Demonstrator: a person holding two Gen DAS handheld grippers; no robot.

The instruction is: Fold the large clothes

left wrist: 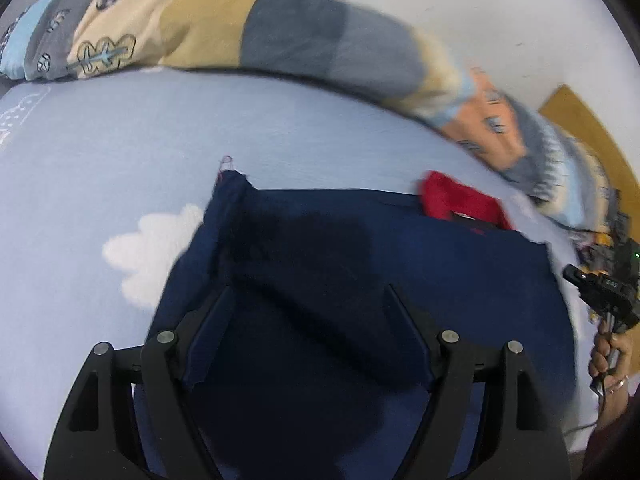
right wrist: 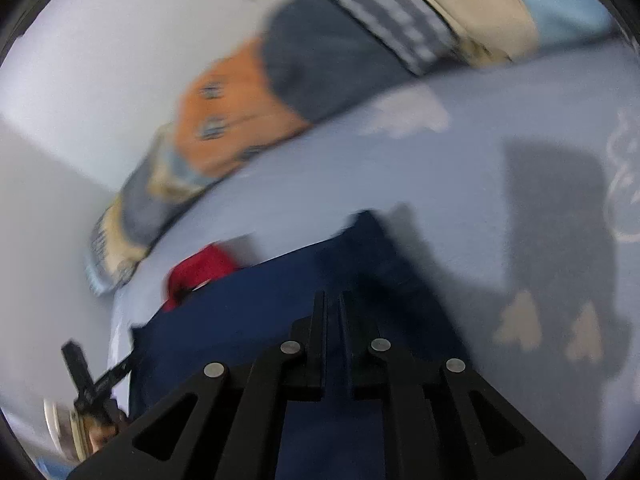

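Spread wide, the left gripper (left wrist: 308, 300) hovered over the navy garment (left wrist: 440, 264) lying on the pale blue bedsheet (left wrist: 120, 152); the right gripper (right wrist: 332, 300) had its jaws pressed together on navy cloth. Farther off, bare sheet reached a patchwork quilt (left wrist: 240, 28) bunched along the white wall (left wrist: 480, 8).

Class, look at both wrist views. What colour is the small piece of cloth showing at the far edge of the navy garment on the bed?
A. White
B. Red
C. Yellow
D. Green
B: a red cloth peeks out at the far edge of the navy garment, and shows red in the right wrist view too.
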